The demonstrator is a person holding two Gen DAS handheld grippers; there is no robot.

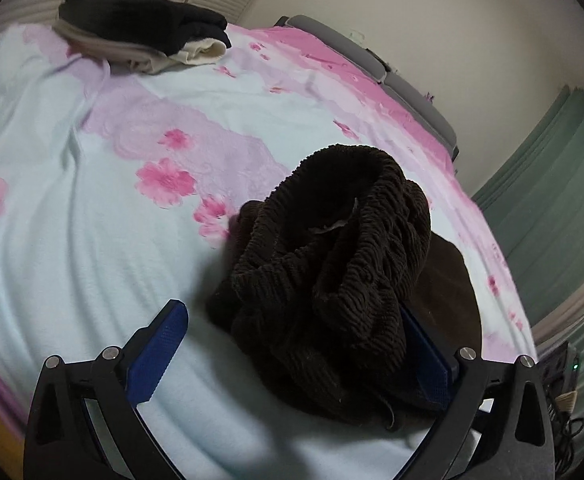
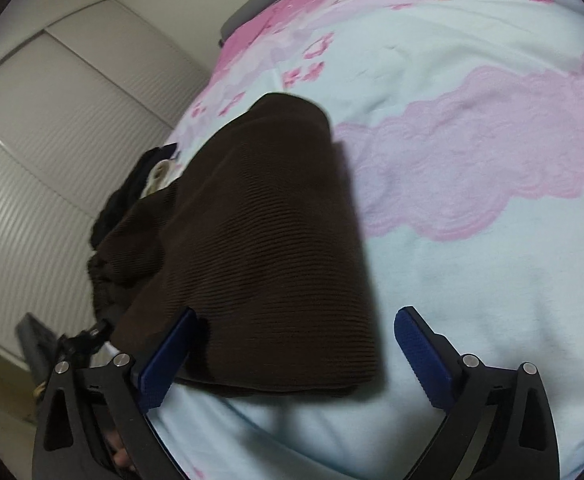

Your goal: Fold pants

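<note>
Dark brown ribbed pants (image 1: 331, 264) lie on the bed. In the left wrist view their gathered waistband end is bunched in a heap. My left gripper (image 1: 292, 344) is open, with the heap between its blue pads (image 1: 156, 356) and the right pad partly hidden under the cloth. In the right wrist view the pants (image 2: 260, 248) lie as a flat folded slab. My right gripper (image 2: 295, 344) is open around the slab's near end; the left pad (image 2: 168, 360) touches the cloth edge, and the right pad stands apart from it.
The bed sheet (image 1: 72, 208) is pale blue with pink flowers. A stack of folded dark and cream clothes (image 1: 140, 32) sits at the far left corner and also shows in the right wrist view (image 2: 132, 196). A grey headboard (image 1: 411, 92), white closet doors (image 2: 52, 128) and green curtains (image 1: 551, 184) surround the bed.
</note>
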